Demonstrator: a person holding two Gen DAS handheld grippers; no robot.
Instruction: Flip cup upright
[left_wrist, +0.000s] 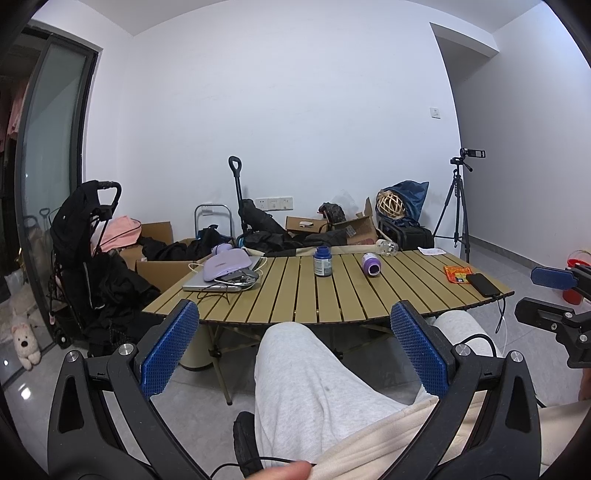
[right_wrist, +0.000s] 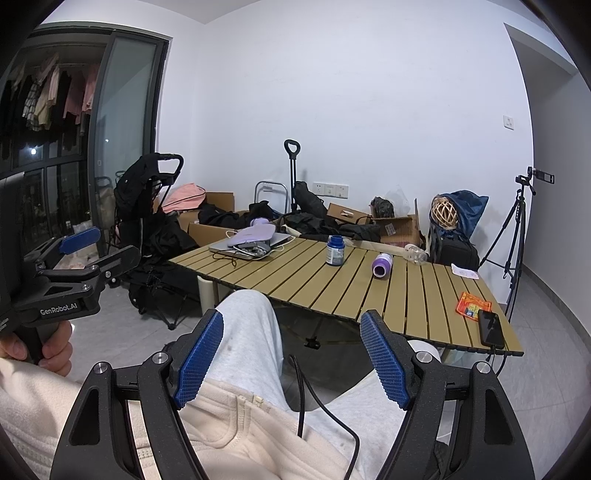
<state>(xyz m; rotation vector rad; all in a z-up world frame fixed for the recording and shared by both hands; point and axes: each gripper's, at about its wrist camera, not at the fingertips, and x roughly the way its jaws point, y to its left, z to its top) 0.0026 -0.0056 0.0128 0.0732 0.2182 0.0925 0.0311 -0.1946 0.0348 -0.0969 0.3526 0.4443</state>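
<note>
1. Fingers of the left gripper stand wide apart with nothing between them, held above the person's lap in grey trousers, short of the bench.
2. Fingers of the right gripper are likewise spread wide and hold nothing, also over the lap and back from the bench's near edge.
3. Each gripper shows in the other's view: the right one at the far right edge of the left wrist view, the left one at the left of the right wrist view, its handle in the person's hand.
4. On the slatted bench the purple cup lies on its side near the middle, its open mouth turned toward the cameras.
5. Just to its left, apart from it, a blue-capped bottle stands upright.
6. At the bench's left end a lilac case rests on a laptop with cables around it.
7. At the right end a black phone lies beside an orange packet.
</note>
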